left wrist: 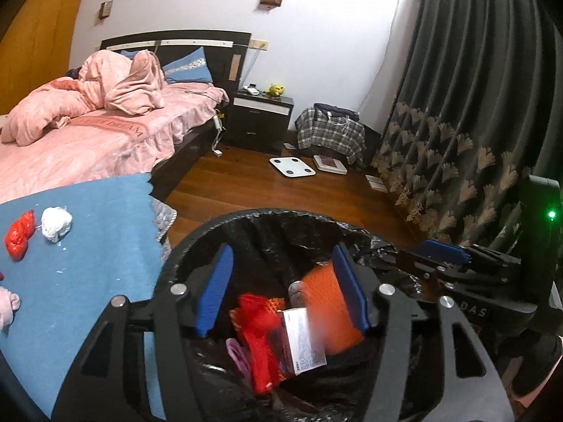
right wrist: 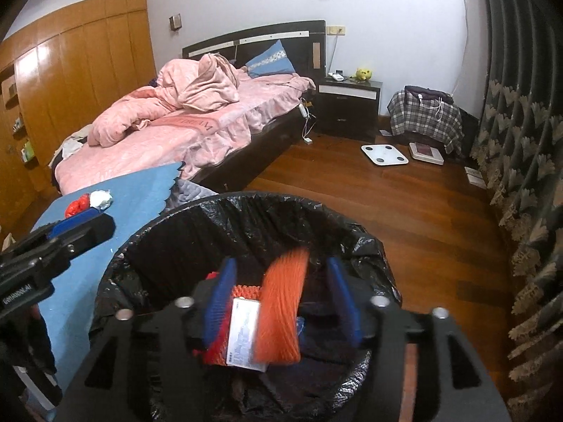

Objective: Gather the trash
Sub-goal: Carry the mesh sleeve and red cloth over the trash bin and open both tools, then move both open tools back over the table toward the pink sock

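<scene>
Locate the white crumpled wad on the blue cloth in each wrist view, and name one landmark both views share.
Left wrist view: the white crumpled wad lies at far left, mid-height, on the blue cloth, right of a red bag.
Right wrist view: upper left of the bin, at.
Shared landmark: the white floor scale.

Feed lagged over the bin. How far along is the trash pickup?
Done: red netting lies in the lined bin. In hand: nothing gripped; both the left gripper and right gripper are open over the bin, with blurred orange netting between them. Left: the red wad and white wad on the blue cloth.
</scene>
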The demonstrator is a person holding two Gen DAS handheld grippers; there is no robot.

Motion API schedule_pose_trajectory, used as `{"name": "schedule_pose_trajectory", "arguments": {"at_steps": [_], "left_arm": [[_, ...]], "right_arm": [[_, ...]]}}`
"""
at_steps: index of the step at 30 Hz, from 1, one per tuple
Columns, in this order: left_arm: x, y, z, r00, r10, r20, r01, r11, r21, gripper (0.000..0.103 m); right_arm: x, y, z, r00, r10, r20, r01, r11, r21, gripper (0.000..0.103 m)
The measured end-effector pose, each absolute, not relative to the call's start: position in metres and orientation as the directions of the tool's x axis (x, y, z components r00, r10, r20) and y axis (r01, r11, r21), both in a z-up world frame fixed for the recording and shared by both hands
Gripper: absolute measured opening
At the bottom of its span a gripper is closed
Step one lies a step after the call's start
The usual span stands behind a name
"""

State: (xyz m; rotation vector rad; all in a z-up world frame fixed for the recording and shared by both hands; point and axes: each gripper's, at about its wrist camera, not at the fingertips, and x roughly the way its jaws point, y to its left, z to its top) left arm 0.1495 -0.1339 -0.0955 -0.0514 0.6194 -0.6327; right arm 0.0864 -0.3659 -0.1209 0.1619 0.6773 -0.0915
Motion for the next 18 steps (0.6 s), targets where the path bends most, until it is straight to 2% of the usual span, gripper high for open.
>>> {"name": "schedule_pose_trajectory", "arguments": {"at_steps": [2,4,6,10,18], "left_arm": [[0.149,-0.128,-0.094,0.649,-0.552,-0.523,0.523,0.823,-0.221,0.067],[0.147,-0.116,-0.093,0.677,-0.523,-0.517,0.494,0.845,-0.206,0.081],[0.148,-0.102,-0.091,0.702,-0.491,-0.516,0.460,0.866,-0.198,0.086],[0.148,-0.073,-0.089,0.743,-0.418,-0.522,0.388,0.906,-0.172,0.090],[0.140,-0.001,-0.084,0.807,-0.276,-0.522,0.255,0.960,-0.113,0.090]], "right_arm": [[0.086,-0.365,-0.120,0.779,-0.043,-0.625,0.142,0.984,0.109,0.071],[0.085,-0.361,-0.118,0.785,-0.056,-0.617,0.148,0.984,0.099,0.089],[0.084,-0.357,-0.115,0.795,-0.064,-0.603,0.150,0.984,0.093,0.097],[0.085,-0.344,-0.106,0.820,-0.033,-0.571,0.109,0.989,0.100,0.097],[0.103,-0.292,-0.090,0.850,0.072,-0.522,-0.015,0.993,0.114,0.097]]}}
